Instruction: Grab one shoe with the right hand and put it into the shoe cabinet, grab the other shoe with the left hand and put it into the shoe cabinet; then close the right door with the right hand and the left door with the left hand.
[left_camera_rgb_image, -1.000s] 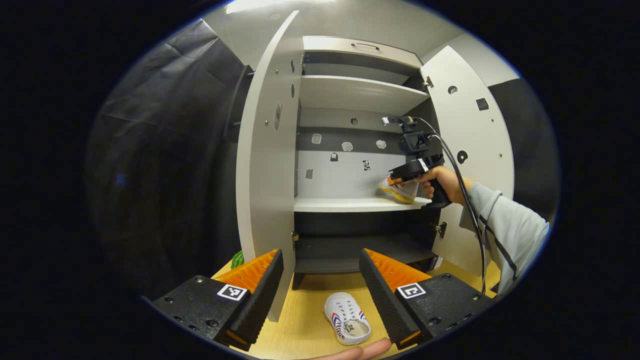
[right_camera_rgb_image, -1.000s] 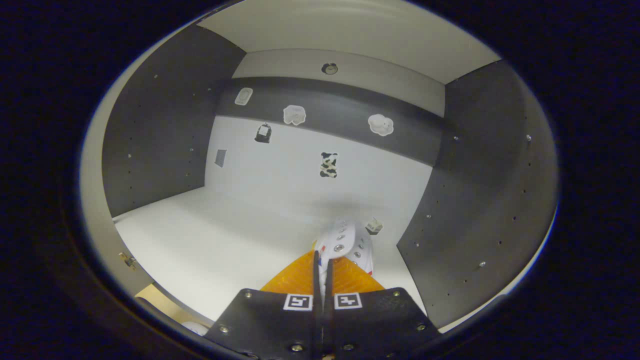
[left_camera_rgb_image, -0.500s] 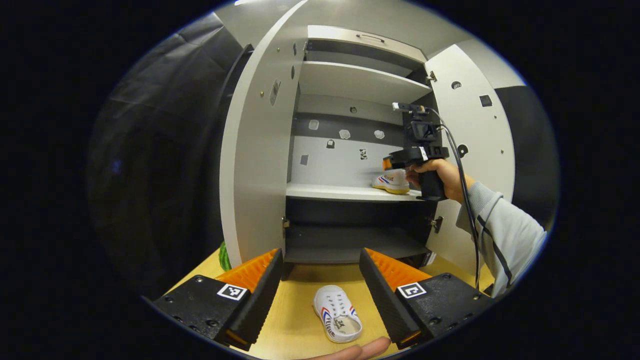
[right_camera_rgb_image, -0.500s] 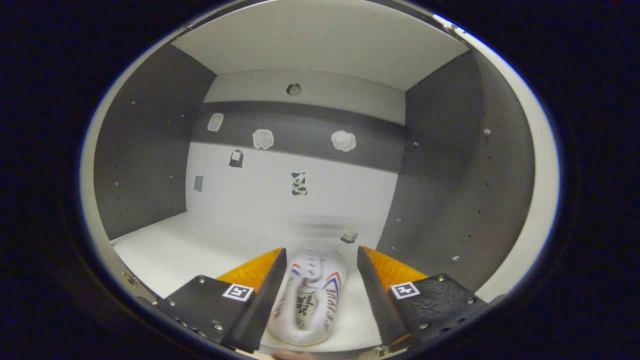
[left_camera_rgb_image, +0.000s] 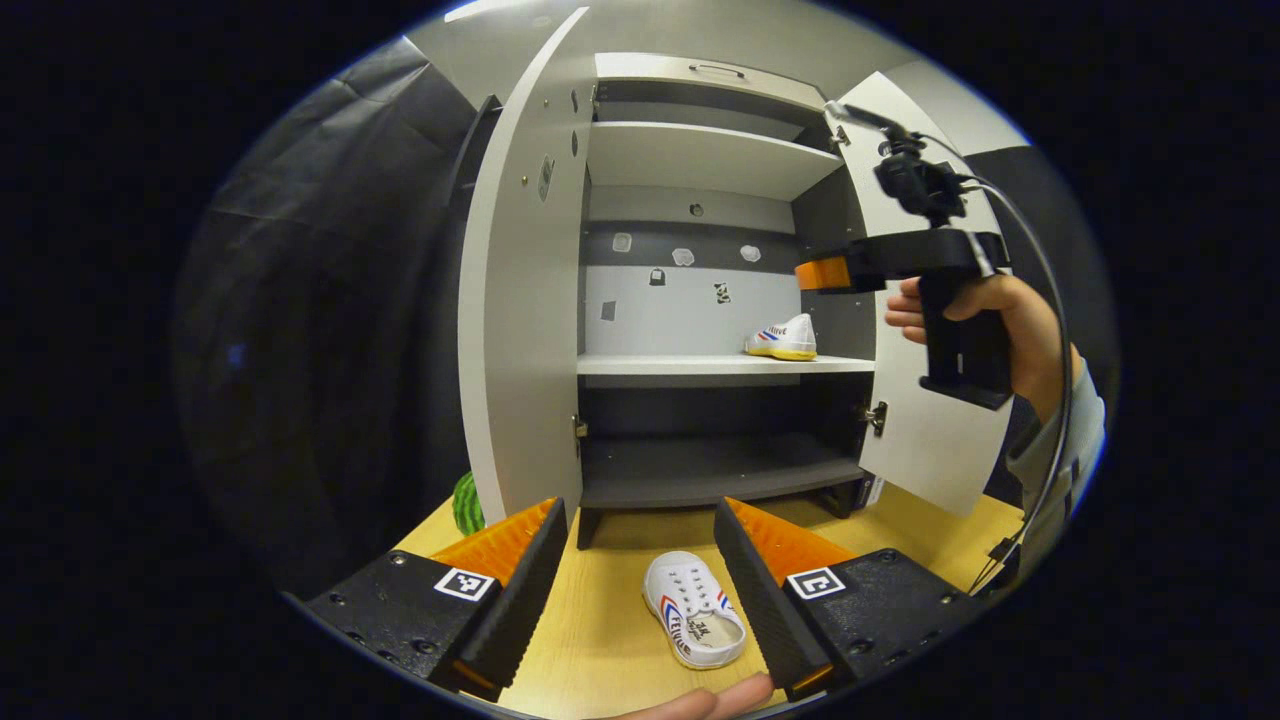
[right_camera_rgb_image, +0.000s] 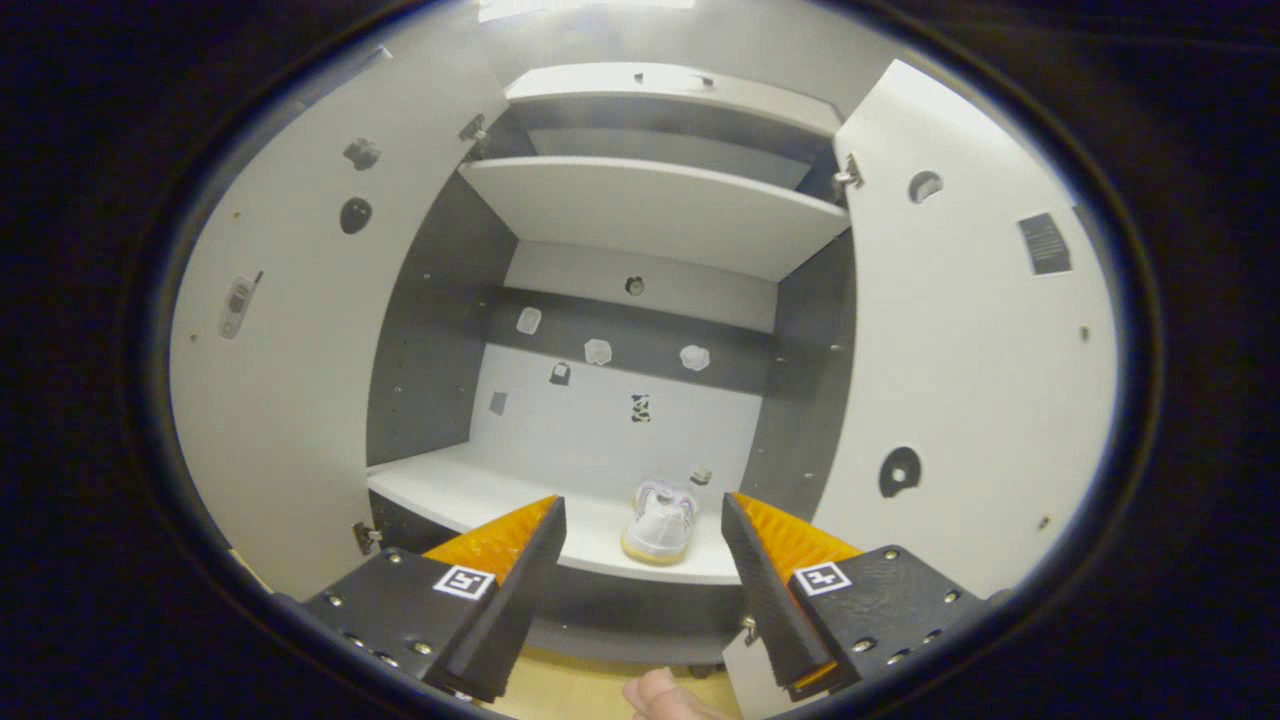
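Observation:
One white shoe (left_camera_rgb_image: 783, 339) (right_camera_rgb_image: 660, 520) with red and blue stripes stands on the middle shelf (left_camera_rgb_image: 680, 366) of the shoe cabinet, near its right wall. The other white shoe (left_camera_rgb_image: 693, 622) lies on the wooden floor in front of the cabinet, between the fingers of my left gripper (left_camera_rgb_image: 640, 560), which is open above it. My right gripper (right_camera_rgb_image: 642, 555) is open and empty, held outside the cabinet and facing the shelved shoe; in the left gripper view a hand holds the right gripper (left_camera_rgb_image: 905, 262) up by the right door (left_camera_rgb_image: 935, 420). Both doors stand open.
The left door (left_camera_rgb_image: 520, 300) swings out toward me. A green round thing (left_camera_rgb_image: 466, 503) sits on the floor by its lower edge. The cabinet has an upper shelf (left_camera_rgb_image: 690, 155) and a dark bottom shelf (left_camera_rgb_image: 710, 470). A fingertip (left_camera_rgb_image: 710, 702) shows at the bottom edge.
My right gripper let go of the shoe on the middle shelf, opened, and drew back out of the cabinet and upward. My left gripper stayed open over the floor shoe.

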